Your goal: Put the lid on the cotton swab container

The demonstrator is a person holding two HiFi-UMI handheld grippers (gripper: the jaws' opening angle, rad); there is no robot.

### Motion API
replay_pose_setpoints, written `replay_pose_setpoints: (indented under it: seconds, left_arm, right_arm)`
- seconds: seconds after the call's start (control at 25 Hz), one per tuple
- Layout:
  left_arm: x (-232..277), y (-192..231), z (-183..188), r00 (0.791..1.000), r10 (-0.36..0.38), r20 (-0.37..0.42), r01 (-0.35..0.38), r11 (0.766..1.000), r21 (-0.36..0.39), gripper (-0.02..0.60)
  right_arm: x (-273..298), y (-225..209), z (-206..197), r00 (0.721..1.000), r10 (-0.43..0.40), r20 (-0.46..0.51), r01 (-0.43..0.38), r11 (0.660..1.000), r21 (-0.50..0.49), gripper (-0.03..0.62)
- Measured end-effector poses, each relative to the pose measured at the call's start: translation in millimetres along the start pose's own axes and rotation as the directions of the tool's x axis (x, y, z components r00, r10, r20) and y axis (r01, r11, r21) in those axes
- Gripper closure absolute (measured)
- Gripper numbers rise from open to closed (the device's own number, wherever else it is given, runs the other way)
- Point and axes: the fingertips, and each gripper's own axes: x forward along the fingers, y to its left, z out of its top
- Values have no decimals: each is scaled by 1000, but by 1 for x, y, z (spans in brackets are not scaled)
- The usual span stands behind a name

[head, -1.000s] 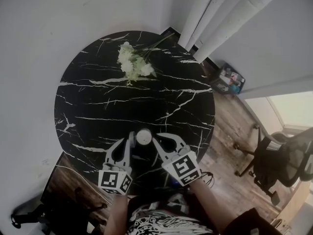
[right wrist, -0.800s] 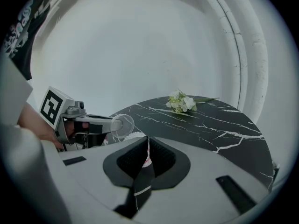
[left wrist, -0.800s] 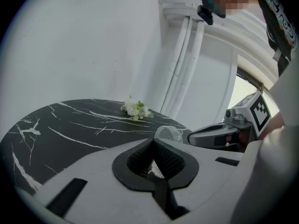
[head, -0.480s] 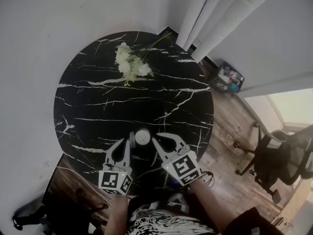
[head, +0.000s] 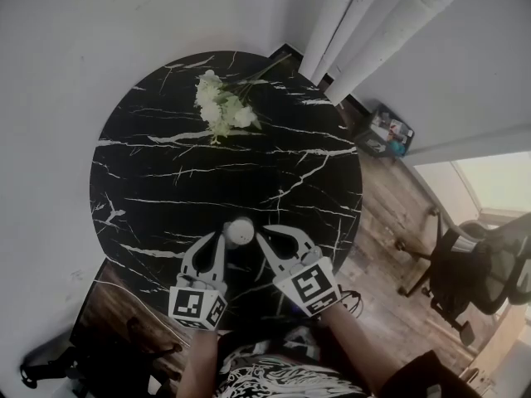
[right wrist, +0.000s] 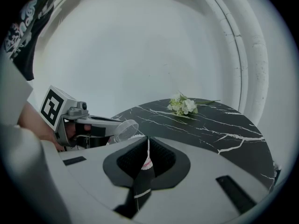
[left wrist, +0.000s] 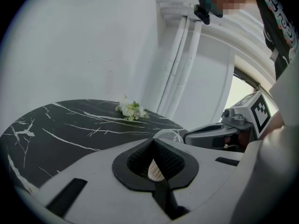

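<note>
The cotton swab container [head: 241,230] is a small clear round tub with white swabs inside. It is held just above the near edge of the black marble table [head: 166,181]. My left gripper [head: 224,239] is shut on it; white swabs [left wrist: 155,169] show between the pads and the clear rim [left wrist: 168,135] stands above them. From the right gripper view the container [right wrist: 124,129] tilts with its open mouth toward me. My right gripper [head: 262,242] is shut on a thin clear lid [right wrist: 146,161] held edge-on, a short way right of the container.
A bunch of white flowers [head: 222,110] lies at the table's far side. White curtain folds [head: 365,40] hang behind the table. On the wooden floor to the right are a small box [head: 388,135] and an office chair [head: 477,276].
Both grippers and the container have shifted very slightly to the left; both grips are unchanged.
</note>
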Motion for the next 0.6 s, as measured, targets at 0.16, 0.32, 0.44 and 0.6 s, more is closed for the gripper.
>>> replay_pose_setpoints:
  seconds: [0.16,0.32,0.44,0.6]
  left_arm:
    - [2,-1,0,1000,-3,0,3,1000,-4,568]
    - [3,-1,-1,1000,-4,-1,4,1000,-9,568]
    - [4,-2,-1,1000,-6,-3,6,1000,-13,568]
    - [5,-3,-2,1000,-12,-6,12,1000,-16,568]
  right_arm:
    - [0,5,2,1000,15,5,-15,1000,-25,574]
    - [0,14,1,999,40,-10,-41,997,-64,574]
    - [0,20,5,998,57,18,-55,997,-61,574]
    - [-3,24,11,997,74,26,-71,992,-103,574]
